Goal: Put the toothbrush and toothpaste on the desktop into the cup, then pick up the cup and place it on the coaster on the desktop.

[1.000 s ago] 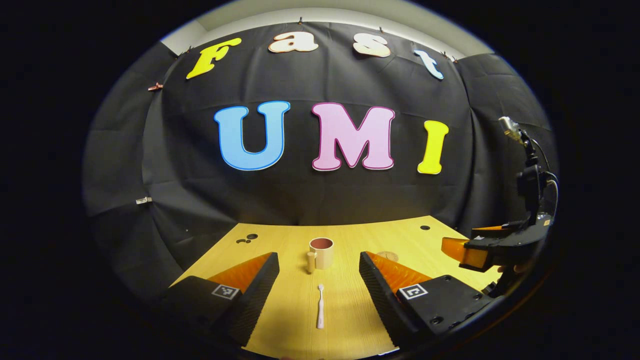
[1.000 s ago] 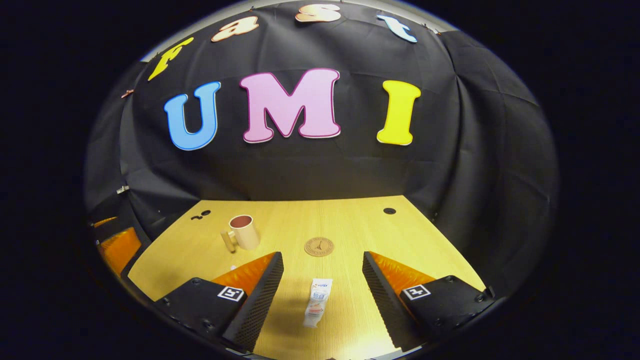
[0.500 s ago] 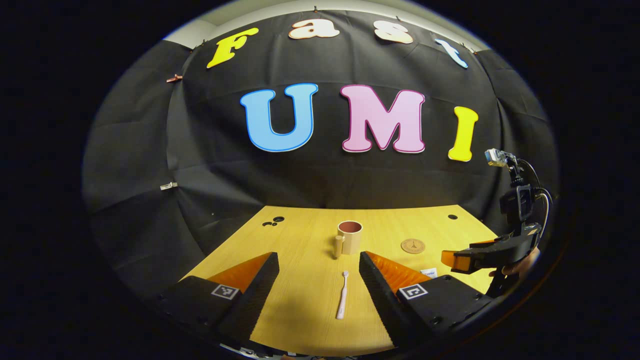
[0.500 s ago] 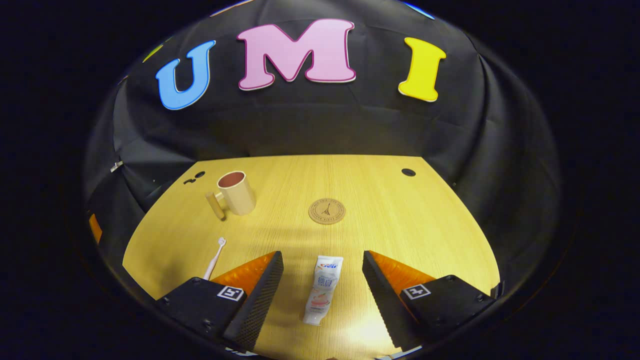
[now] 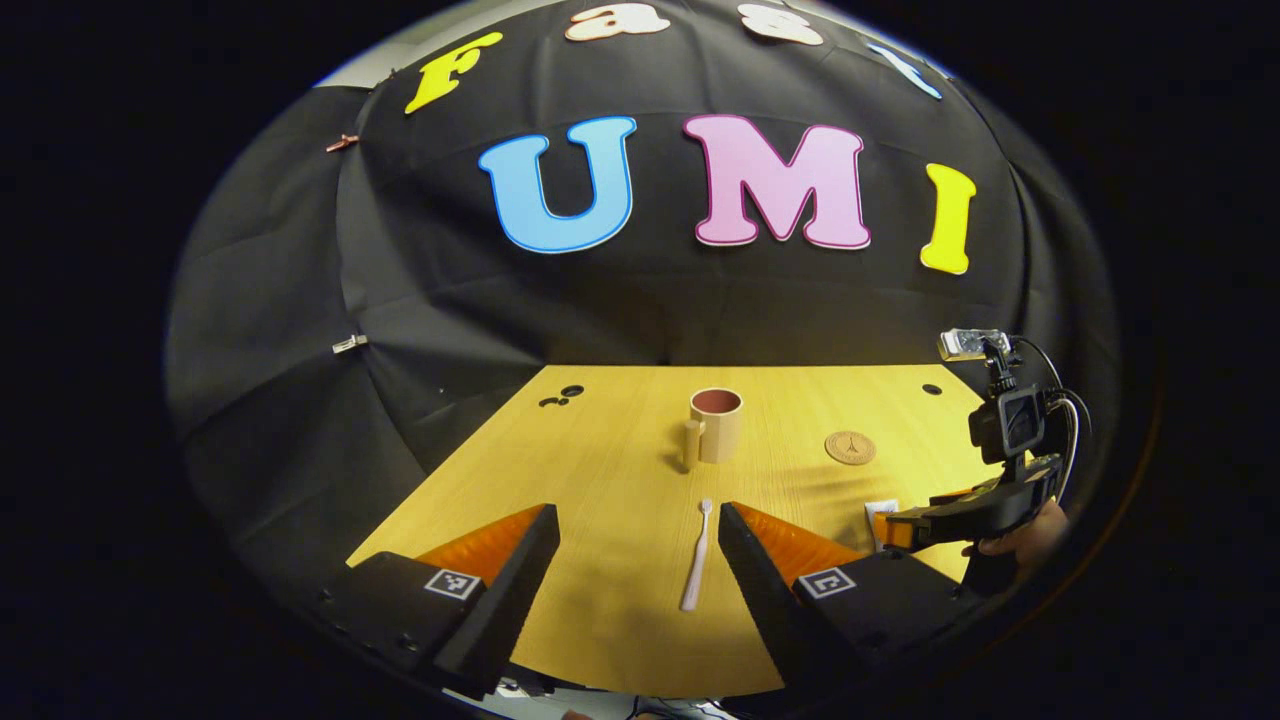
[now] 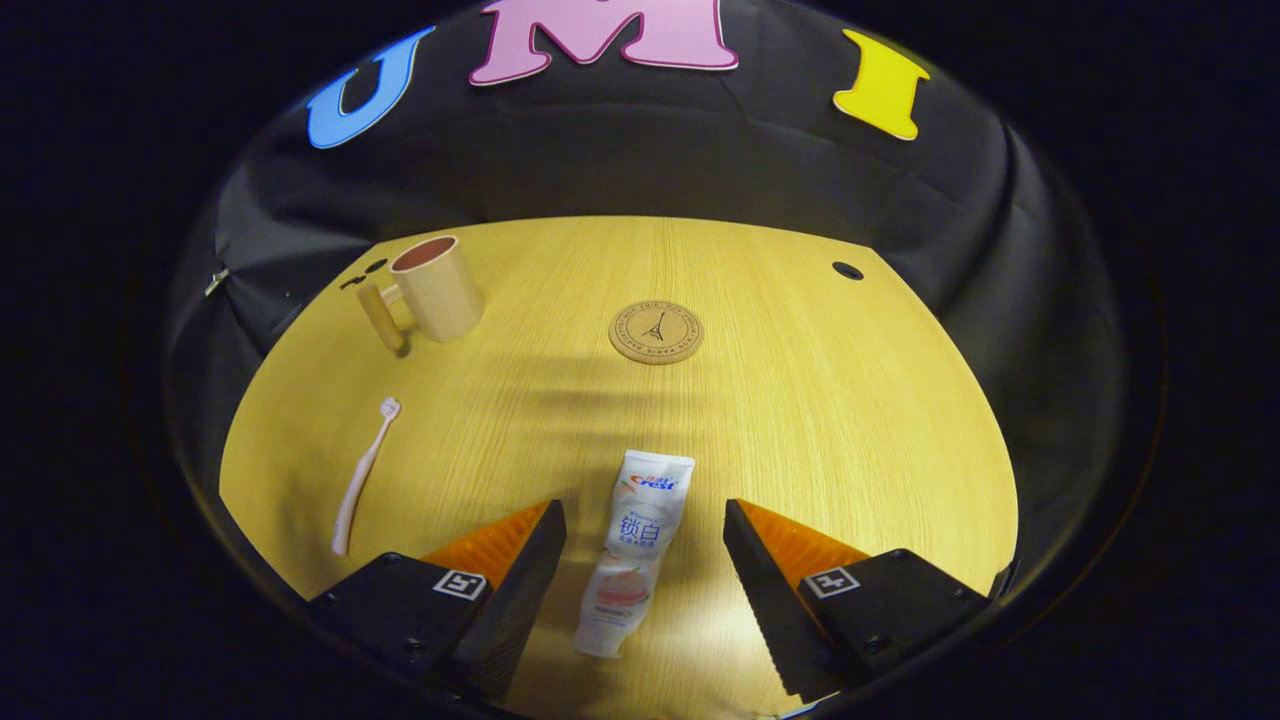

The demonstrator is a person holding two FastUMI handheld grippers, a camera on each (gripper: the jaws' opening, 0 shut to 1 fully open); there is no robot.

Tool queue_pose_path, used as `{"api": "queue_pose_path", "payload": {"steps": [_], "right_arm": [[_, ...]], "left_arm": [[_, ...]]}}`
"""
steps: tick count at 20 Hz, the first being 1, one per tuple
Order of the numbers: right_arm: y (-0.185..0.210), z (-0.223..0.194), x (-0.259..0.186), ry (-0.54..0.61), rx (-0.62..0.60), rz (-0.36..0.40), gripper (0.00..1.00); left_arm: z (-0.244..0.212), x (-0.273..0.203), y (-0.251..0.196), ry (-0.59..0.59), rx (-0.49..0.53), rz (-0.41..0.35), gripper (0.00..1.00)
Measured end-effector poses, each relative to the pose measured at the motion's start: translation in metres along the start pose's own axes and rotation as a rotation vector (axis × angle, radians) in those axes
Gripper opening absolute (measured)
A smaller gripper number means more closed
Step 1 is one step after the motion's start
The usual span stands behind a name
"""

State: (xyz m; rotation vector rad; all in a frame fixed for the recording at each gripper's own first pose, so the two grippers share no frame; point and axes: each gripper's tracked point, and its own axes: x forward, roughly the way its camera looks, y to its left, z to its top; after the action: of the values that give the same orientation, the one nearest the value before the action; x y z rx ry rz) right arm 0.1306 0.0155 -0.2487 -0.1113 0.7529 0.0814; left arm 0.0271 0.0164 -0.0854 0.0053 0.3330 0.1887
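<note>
Both grippers stand spread wide and empty: left gripper flanks the toothbrush, right gripper straddles the toothpaste, both items flat on the desk. Farther back lies the coaster; the cup stands upright, handle toward the viewer.

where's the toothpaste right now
In the right gripper view the toothpaste lies flat on the desktop between the open right gripper's fingers, nearer than the coaster.
</note>
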Motion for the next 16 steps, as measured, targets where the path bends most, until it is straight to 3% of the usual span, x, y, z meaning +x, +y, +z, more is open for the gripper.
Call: {"api": "queue_pose_path", "payload": {"steps": [13,15,16], "right_arm": [[0.0,-0.038,0.022,0.179,0.072,-0.02,0.95],[-0.001,-0.039,0.023,0.197,0.097,-0.039,0.84],[-0.002,-0.039,0.023,0.203,0.11,-0.045,0.67]], "left_arm": [[-0.014,0.002,0.003,0.053,0.033,0.018,0.99],[-0.012,0.002,0.003,0.047,0.038,0.011,0.99],[-0.013,0.002,0.001,0.041,0.038,0.0,0.99]]}}
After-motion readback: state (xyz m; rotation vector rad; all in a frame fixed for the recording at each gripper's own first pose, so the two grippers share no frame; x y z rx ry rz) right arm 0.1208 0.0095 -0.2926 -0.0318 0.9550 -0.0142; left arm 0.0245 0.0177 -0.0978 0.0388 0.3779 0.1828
